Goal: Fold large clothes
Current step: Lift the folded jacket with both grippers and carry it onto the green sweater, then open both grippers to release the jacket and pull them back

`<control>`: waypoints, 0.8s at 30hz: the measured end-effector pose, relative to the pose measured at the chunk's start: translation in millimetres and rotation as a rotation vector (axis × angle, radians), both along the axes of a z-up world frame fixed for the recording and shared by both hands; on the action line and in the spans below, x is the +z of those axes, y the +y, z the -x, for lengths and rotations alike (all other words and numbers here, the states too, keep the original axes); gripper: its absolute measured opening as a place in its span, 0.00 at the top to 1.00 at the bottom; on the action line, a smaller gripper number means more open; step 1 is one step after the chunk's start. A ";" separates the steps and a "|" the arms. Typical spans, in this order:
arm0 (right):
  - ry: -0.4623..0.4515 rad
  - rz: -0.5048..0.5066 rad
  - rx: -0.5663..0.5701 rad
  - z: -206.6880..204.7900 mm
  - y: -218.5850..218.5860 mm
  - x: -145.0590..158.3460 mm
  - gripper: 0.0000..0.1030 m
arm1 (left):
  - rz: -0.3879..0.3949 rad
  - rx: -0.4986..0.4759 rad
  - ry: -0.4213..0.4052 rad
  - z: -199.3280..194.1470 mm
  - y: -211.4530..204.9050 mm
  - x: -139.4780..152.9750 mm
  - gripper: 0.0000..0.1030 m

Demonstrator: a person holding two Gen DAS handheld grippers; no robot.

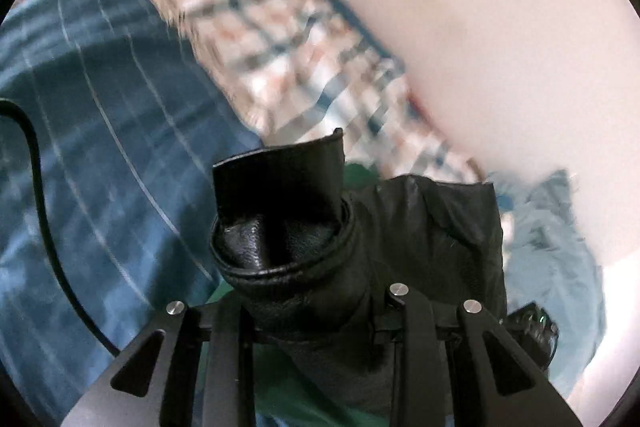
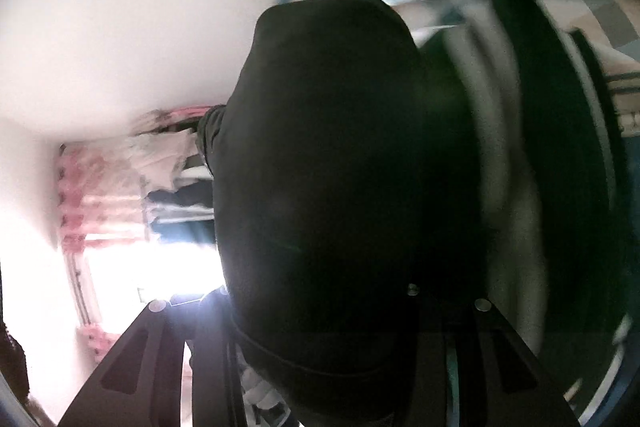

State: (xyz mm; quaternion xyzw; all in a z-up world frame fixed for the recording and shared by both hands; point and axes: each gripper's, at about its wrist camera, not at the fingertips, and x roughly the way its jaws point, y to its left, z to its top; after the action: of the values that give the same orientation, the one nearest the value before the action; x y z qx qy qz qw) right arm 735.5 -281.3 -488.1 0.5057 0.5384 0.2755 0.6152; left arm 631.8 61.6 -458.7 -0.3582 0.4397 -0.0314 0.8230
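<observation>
Black jacket [image 1: 320, 247] clamped in both grippers above blue bedspread [image 1: 100, 147]

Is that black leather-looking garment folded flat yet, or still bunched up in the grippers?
Still bunched. The black garment is held off the blue bedspread, its cuff gaping open, in the left gripper.

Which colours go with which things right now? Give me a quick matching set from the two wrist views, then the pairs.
Things:
1. Jacket in the left claw
2. Bedspread
3. Curtain by the window
4. Pillow

Colours:
A. pink
B. blue with thin pale lines
C. black
D. checked white, blue and orange

Pairs: 1-C, 2-B, 3-A, 4-D
</observation>
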 end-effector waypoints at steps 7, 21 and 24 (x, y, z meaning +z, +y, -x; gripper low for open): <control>0.041 0.127 0.028 -15.9 -9.9 -38.9 0.39 | -0.077 -0.099 0.030 -5.1 -17.7 -38.0 0.66; 0.041 1.103 0.020 44.2 62.1 60.4 0.09 | -0.597 -0.253 0.069 16.0 -55.5 29.9 0.07; 0.054 1.265 0.033 81.6 74.9 69.5 0.08 | -0.658 -0.279 0.079 34.4 -61.1 49.0 0.07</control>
State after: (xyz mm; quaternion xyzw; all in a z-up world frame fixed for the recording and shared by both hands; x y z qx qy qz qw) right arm 653.9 -206.4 -418.6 0.0427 0.6200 -0.0994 0.7771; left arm 597.4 0.5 -409.7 -0.0115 0.5023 0.0138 0.8645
